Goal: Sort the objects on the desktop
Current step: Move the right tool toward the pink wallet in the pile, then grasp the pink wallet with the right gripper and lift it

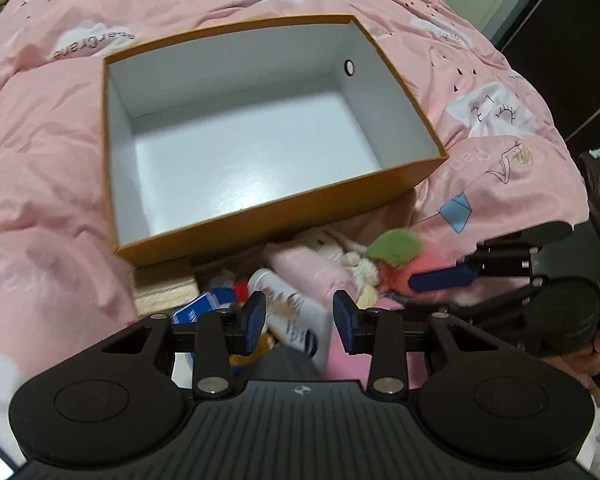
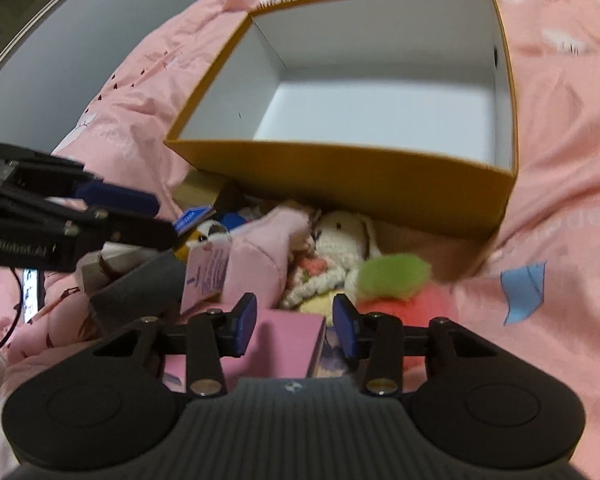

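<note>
Your left gripper [image 1: 300, 322] straddles the white tube [image 1: 296, 320] — jaws parted, pads not visibly pressing on it; its long axis runs away and to the left. Your right gripper [image 2: 296, 326] hangs open over the pink box [image 2: 276, 344], gripping nothing. Beyond the pile, the orange box [image 1: 284, 216] sits empty on the pink duvet [image 1: 40, 160] — straight ahead for both hands.

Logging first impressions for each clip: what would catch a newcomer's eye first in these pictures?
The big orange box, white inside and empty, sits on the pink quilt. Just in front of it lies a jumble of small things, where a green-topped plush strawberry and a white knitted bunny stand out. Both grippers hover over that jumble.
</note>
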### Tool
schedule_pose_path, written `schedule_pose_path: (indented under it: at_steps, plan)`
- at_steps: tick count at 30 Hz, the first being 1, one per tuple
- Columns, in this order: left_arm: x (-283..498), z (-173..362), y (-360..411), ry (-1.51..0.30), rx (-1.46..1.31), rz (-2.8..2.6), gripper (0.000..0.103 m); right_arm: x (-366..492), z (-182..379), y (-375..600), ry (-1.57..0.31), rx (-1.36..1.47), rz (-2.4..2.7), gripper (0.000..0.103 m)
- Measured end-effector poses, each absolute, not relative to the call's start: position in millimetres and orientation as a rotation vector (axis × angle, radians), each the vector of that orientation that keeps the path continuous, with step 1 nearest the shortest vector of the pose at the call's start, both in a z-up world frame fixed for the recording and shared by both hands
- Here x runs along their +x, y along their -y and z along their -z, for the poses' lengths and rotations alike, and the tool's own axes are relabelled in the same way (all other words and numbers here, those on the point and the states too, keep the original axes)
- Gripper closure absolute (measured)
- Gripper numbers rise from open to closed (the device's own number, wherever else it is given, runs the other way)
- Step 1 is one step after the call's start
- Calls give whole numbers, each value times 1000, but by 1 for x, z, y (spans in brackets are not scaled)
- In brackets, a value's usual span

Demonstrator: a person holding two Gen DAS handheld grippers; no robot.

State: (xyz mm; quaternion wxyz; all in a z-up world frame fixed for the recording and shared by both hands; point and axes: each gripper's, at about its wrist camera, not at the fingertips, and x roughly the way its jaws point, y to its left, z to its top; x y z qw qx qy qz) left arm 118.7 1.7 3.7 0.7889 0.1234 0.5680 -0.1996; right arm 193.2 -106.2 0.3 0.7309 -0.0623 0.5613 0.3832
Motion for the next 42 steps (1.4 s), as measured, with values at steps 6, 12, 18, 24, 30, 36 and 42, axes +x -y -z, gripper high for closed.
schedule_pose_path:
  at_steps: [6, 12, 18, 24, 30, 36, 42]
  plan:
    - [124, 2, 13, -1245, 300, 458, 60, 196, 11, 115, -1326, -101, -837, 65]
    - [125, 6, 12, -1255, 312, 443, 60, 197, 18, 120, -1372, -21, -829, 82]
    - [122, 6, 11, -1254, 334, 445, 60, 193, 3, 126, -1296, -8, -851, 99]
    - [121, 5, 12, -1243, 342, 445, 60, 204, -17, 131, -1194, -31, -831, 101]
    - [123, 7, 13, -1246, 338, 443, 60, 224, -23, 126, -1084, -86, -778, 102]
    - [124, 12, 15, -1256, 340, 452, 60, 239, -10, 124, -1083, -79, -732, 92]
    - [127, 13, 13, -1254, 329, 451, 59, 234, -13, 141, -1100, -12, -711, 70]
